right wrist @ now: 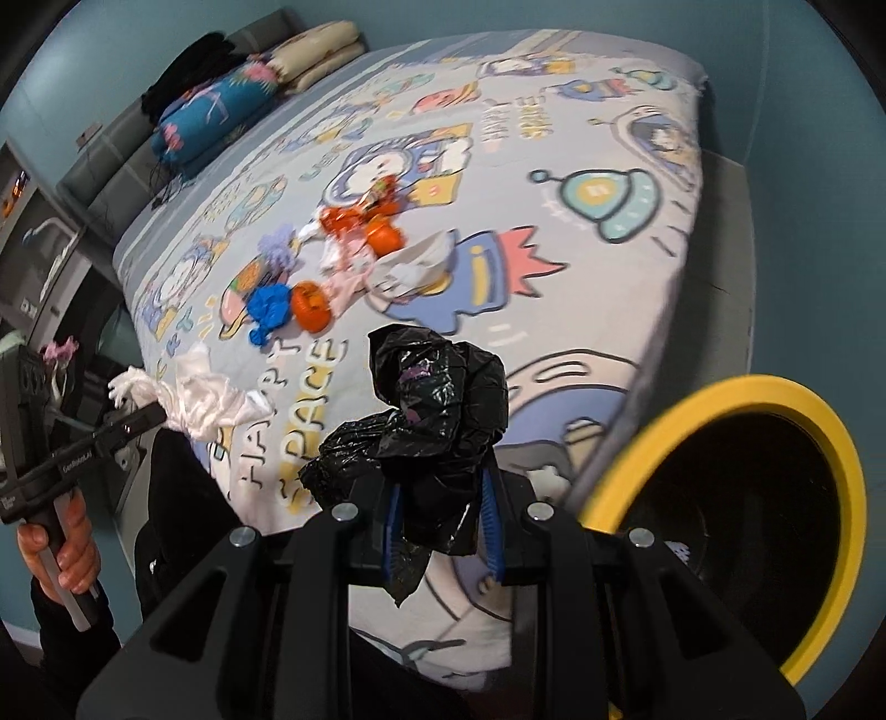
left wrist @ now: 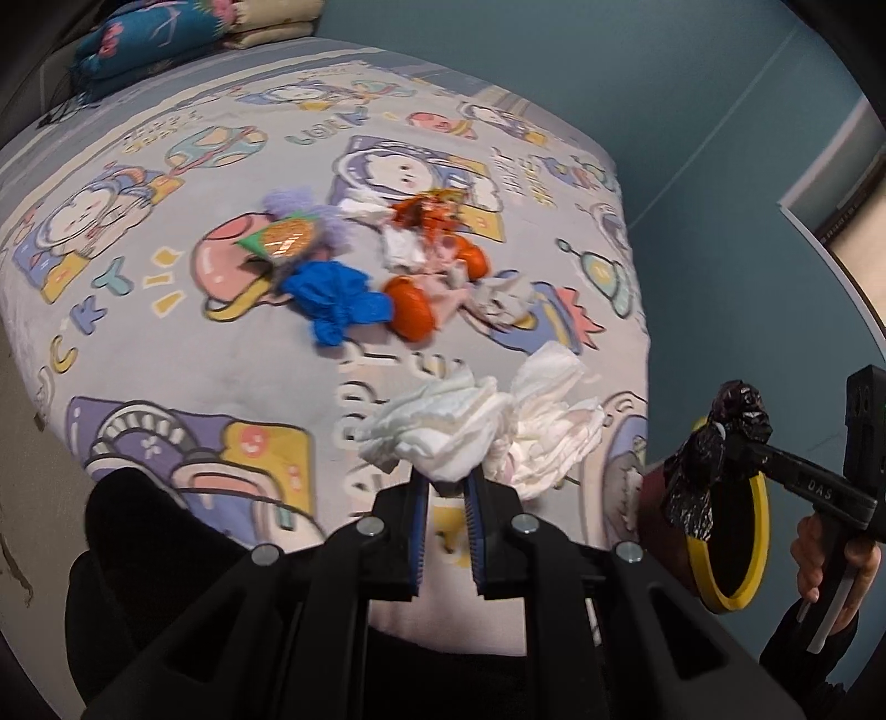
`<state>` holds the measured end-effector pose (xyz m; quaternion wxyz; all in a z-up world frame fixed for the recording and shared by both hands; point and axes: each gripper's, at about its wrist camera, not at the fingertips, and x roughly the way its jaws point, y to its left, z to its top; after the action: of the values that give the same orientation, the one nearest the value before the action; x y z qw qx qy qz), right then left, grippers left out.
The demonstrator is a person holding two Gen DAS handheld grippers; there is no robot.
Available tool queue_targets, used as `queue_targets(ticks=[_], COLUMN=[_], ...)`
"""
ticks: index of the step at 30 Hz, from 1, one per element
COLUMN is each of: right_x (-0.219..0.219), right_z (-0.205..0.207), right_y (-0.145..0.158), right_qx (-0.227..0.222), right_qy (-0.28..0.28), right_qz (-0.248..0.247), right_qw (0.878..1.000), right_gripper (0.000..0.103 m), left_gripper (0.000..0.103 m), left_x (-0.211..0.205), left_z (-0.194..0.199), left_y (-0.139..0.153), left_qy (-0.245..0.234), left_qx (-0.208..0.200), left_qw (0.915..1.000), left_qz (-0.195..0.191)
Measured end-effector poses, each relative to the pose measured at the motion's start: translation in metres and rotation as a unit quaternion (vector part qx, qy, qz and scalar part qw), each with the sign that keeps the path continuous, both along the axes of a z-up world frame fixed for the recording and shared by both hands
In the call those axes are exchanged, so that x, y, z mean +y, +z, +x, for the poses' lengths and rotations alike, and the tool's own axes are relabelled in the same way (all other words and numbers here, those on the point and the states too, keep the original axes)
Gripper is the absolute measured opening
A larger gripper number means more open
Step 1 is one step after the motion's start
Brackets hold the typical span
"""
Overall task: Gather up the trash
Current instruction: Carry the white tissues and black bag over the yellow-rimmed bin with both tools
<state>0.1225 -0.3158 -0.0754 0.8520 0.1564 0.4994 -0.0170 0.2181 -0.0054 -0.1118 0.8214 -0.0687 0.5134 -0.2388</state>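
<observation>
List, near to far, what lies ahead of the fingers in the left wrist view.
Left gripper clamping the white tissue wad → blue crumpled wrapper → orange-slice snack packet → purple fluffy ball → floral pillow at the bed's far end.

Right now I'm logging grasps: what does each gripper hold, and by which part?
Left gripper: crumpled white tissue, pinched at its lower edge. Right gripper: crumpled black plastic bag, clamped around its lower middle.
</observation>
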Motion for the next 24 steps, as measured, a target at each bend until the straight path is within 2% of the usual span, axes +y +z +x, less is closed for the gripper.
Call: queue_targets(ticks=[15, 20, 24], right_x=[-0.092, -0.11, -0.125], right_z=[-0.057, -0.069, -0.078], right_y=[0.024, 0.026, 0.025], right_qx=[-0.032, -0.039, -0.044], right_qy=[-0.124, -0.154, -0.173], right_qz=[-0.024, -0.042, -0.037], right_qw=[0.991, 0.986, 0.983], right_gripper=[0.023, 0.023, 0.023], left_gripper=[0.012, 0.012, 0.012], left_x=[-0.098, -0.125, -0.148], left_z=[-0.027, -0.04, -0.051], left_y=[0.021, 0.03, 0.033], left_qy=[-0.104, -0.137, -0.165], left_qx=[-0.008, -0.015, -0.014], left_qw=[0.9945, 0.9904, 0.9861], left_qz=[0.0, 0.0, 0.002])
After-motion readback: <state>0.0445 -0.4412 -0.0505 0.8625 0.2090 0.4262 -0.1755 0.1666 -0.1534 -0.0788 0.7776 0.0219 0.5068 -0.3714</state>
